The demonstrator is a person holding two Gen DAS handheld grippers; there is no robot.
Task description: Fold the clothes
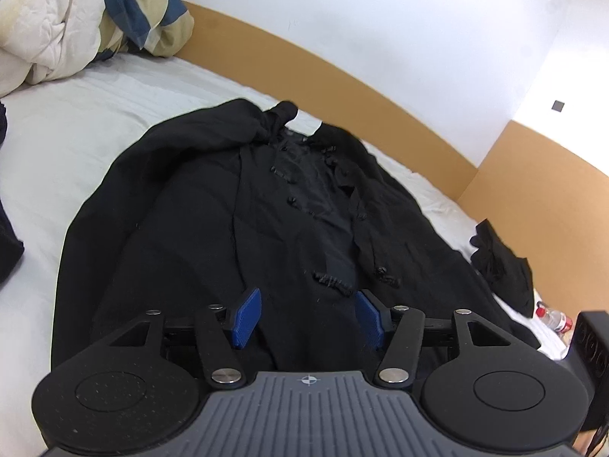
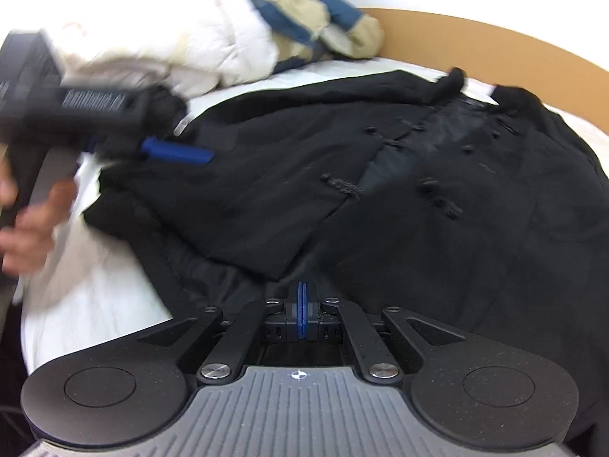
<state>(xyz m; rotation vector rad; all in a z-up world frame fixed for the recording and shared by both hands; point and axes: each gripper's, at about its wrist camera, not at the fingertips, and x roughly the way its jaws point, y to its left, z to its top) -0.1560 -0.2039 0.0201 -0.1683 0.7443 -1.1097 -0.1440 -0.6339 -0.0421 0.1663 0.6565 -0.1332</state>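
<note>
A black jacket (image 1: 213, 228) with knot buttons lies spread front-up on the white bed (image 1: 57, 144), its collar toward the far side. My left gripper (image 1: 309, 318) hovers open over the near hem, with nothing between its blue pads. In the right wrist view the same jacket (image 2: 418, 175) fills the middle. My right gripper (image 2: 302, 301) has its pads together, tips sunk into the cloth at the hem by a folded-over flap (image 2: 247, 221). The left gripper's blue finger (image 2: 177, 154) shows blurred at the left, and a hand (image 2: 30, 224) holds that gripper.
A crumpled white, blue and tan duvet (image 1: 76, 19) is heaped at the far left of the bed. A wooden panel (image 1: 342, 64) runs along the wall. A second black garment (image 1: 502, 266) and a plastic bottle (image 1: 553, 320) lie to the right; dark cloth (image 1: 7, 243) sits at the left edge.
</note>
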